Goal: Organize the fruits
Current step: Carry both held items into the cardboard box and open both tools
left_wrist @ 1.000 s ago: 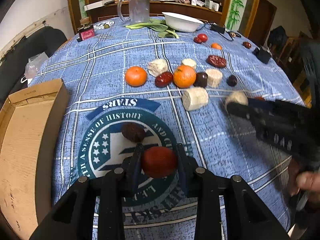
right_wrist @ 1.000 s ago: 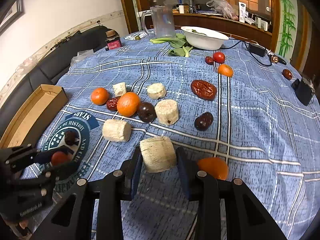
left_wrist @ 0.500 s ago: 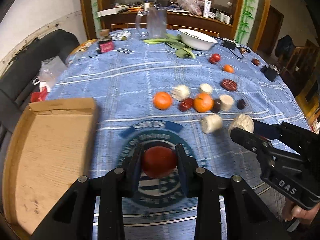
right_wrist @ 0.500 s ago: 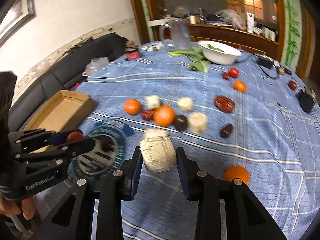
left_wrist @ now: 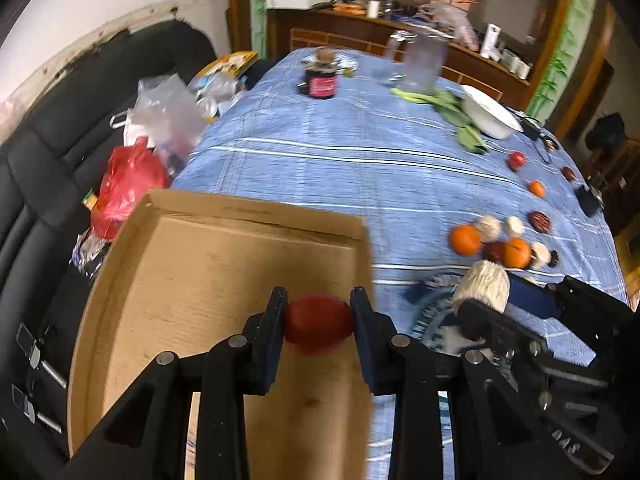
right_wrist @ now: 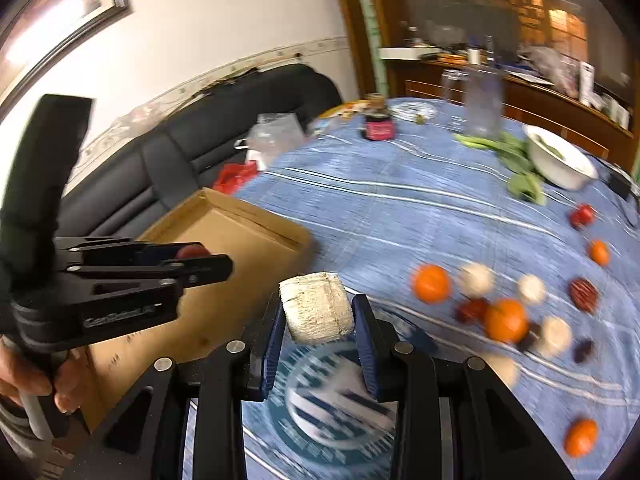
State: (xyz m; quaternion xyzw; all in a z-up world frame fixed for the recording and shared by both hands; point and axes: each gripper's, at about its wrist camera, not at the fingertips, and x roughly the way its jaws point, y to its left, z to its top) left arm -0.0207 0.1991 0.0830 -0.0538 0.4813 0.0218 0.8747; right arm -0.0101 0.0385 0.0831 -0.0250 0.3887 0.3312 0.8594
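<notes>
Both jaws are clamped on loads: above the cardboard box (left_wrist: pixel 208 272), the left gripper (left_wrist: pixel 319 320) pinches a red fruit (left_wrist: pixel 318 325); just beside the box's table-side wall, the right gripper (right_wrist: pixel 318 320) grips a pale fibrous chunk (right_wrist: pixel 316 307)

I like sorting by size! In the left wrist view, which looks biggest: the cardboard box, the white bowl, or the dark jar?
1. Cardboard box, by far.
2. White bowl.
3. Dark jar.
The bowl and jar sit farther from the camera, so real sizes are less certain.
</notes>
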